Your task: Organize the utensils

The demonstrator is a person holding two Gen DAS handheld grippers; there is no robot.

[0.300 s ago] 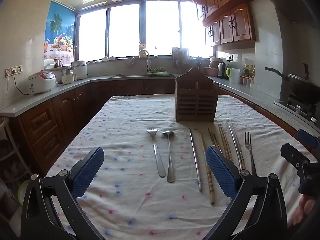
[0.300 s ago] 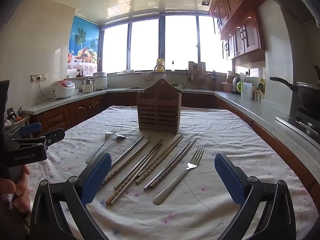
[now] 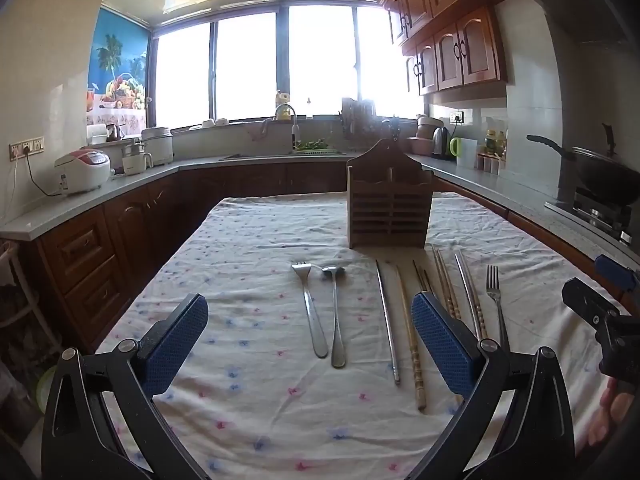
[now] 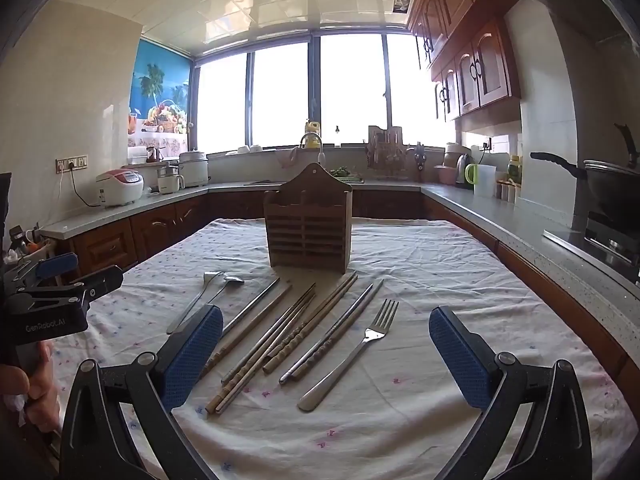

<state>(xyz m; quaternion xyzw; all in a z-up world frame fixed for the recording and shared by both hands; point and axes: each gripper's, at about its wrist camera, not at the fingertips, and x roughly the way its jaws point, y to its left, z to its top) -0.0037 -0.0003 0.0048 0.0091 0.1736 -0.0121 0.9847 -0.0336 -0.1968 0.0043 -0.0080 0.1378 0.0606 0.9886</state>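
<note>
A wooden utensil holder (image 3: 390, 208) (image 4: 308, 228) stands upright on the clothed table. In front of it lie a fork (image 3: 310, 308), a spoon (image 3: 336, 312), several metal and wooden chopsticks (image 3: 408, 328) (image 4: 280, 332) and a second fork (image 3: 496, 300) (image 4: 352, 356). My left gripper (image 3: 310, 332) is open and empty, held above the near table, with the fork and spoon between its fingers in view. My right gripper (image 4: 326, 344) is open and empty above the chopsticks and the second fork. Each gripper shows at the edge of the other's view.
The table carries a white dotted cloth (image 3: 248, 400) (image 4: 420, 400). Counters run around the room with a rice cooker (image 3: 82, 170), a sink tap (image 3: 286, 112) and a wok on the stove (image 3: 600, 176). Wooden wall cabinets (image 3: 452, 52) hang at the right.
</note>
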